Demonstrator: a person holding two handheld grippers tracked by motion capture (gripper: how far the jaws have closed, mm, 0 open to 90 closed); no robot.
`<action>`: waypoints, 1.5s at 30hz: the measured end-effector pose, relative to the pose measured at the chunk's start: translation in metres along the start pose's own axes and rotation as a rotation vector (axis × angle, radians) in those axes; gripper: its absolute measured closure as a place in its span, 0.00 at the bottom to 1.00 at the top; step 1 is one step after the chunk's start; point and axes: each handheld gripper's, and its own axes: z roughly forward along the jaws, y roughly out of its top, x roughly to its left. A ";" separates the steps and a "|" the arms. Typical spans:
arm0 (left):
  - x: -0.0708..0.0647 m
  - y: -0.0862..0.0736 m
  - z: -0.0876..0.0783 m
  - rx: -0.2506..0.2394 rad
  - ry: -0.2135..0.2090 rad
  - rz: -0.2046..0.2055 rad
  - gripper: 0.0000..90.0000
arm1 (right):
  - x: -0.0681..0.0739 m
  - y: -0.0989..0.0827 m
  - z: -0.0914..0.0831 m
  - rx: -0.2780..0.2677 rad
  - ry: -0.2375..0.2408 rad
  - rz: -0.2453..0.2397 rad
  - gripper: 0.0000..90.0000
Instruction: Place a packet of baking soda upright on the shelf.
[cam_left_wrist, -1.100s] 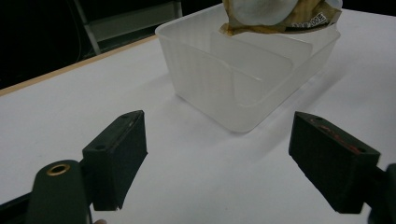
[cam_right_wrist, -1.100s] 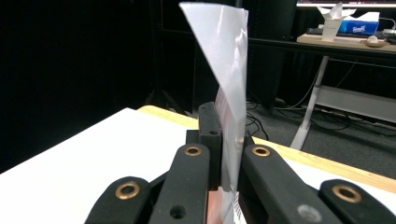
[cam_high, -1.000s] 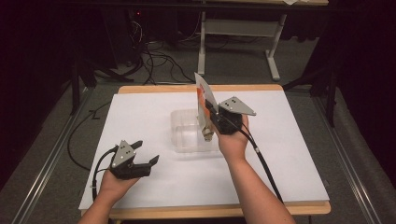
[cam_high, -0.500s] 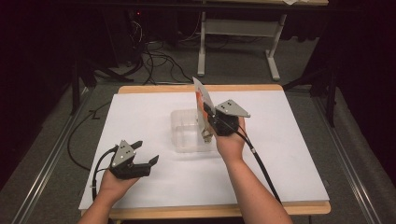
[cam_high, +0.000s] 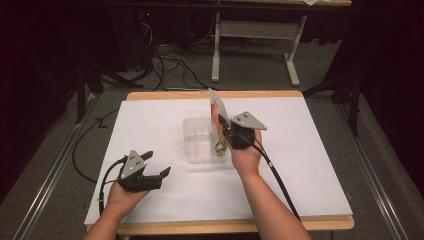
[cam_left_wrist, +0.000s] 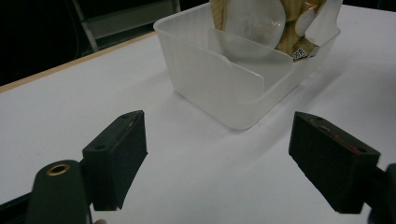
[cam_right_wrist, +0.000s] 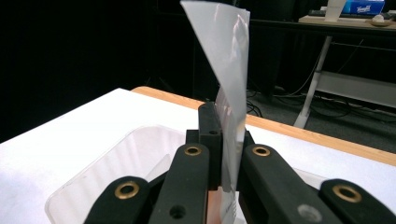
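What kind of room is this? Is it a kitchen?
Probably not a kitchen; it looks like a lab or workshop. The white table stands in a dark room, cables lie on the floor behind it, and a hand holds a gripper over a plastic box.

Both tongs are matte black, left tongs (cam_high: 152, 172) and right tongs (cam_high: 225, 131), each topped by a grey three-cornered plate. Blocky black jaws, brass-ringed screw holes. Black cable trails from each; forearms bare, no sleeves.
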 end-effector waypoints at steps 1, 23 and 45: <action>0.000 0.000 0.000 0.002 -0.001 0.000 0.22 | 0.001 -0.001 0.000 -0.001 0.002 0.002 1.00; -0.001 0.000 0.001 0.002 -0.007 0.004 0.22 | 0.006 -0.015 -0.005 -0.006 0.014 0.005 1.00; 0.002 0.001 0.000 -0.006 -0.011 -0.003 0.22 | 0.016 -0.034 -0.006 0.033 0.028 0.008 1.00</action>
